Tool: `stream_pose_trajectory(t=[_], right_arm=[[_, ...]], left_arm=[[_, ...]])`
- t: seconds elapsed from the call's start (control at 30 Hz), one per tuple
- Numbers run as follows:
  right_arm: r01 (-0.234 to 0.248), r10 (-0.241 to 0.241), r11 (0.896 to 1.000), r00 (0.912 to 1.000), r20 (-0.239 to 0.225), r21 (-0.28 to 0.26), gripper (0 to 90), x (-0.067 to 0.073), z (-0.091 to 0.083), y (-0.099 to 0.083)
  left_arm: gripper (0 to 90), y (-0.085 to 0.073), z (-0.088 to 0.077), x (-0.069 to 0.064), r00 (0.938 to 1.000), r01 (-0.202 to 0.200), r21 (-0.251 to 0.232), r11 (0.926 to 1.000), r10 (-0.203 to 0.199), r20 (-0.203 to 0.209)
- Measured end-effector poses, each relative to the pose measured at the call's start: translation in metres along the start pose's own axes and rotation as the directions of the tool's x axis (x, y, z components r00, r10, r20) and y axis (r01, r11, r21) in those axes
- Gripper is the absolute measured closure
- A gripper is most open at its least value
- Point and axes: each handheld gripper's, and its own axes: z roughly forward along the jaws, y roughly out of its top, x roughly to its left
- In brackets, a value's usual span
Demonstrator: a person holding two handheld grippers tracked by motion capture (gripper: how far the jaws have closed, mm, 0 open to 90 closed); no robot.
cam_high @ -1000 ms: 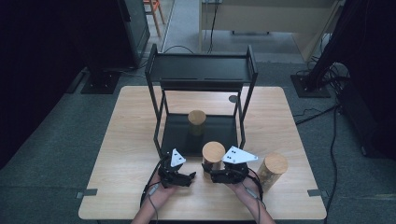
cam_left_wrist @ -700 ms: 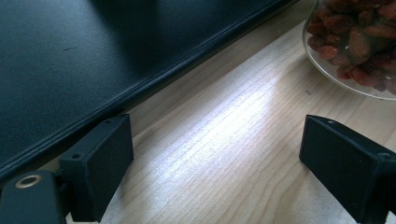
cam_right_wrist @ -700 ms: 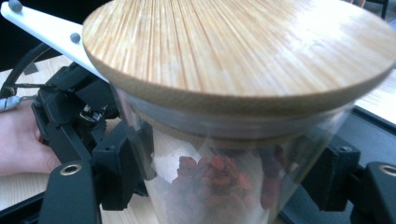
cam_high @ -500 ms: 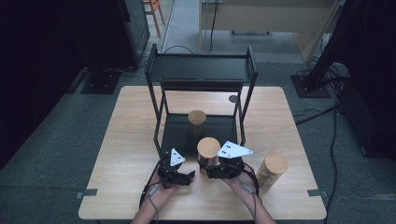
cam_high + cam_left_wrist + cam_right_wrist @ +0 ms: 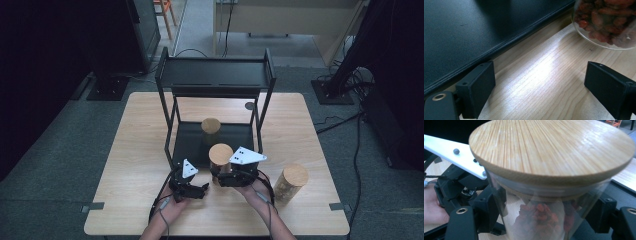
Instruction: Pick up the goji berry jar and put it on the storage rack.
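Right tool (image 5: 544, 220) grips round glass jar (image 5: 544, 202), bamboo-lidded.

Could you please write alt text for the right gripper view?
A glass jar of red dried berries, capped by a bamboo lid, sits between the right gripper's black jaws. The left gripper sits behind, at left.

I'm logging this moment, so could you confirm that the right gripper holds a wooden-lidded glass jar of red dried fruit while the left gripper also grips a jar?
Not quite: the left gripper grips nothing. The left gripper view shows its jaws standing open over the bare table. The right gripper does clasp the wooden-lidded jar of red dried fruit.
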Motion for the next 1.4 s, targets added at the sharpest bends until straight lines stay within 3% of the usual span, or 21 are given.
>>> stream_pose_trajectory(t=[1.0, 1.4], right_arm=[[0.026, -0.026, 1.0, 0.999, 0.037, 0.005, 25.2, -0.004, 0.021, 0.013], [0.003, -0.002, 1.0, 0.9993, 0.036, -0.006, 25.2, -0.007, 0.028, 0.015]], left_arm=[[10.2, 0.0, 0.0, -0.002, 0.9999, -0.012, 0.002, 0.9999, 0.012, 0.012], [10.2, 0.0, 0.0, -0.002, 0.9999, -0.013, 0.001, 0.9999, 0.013, 0.011]])
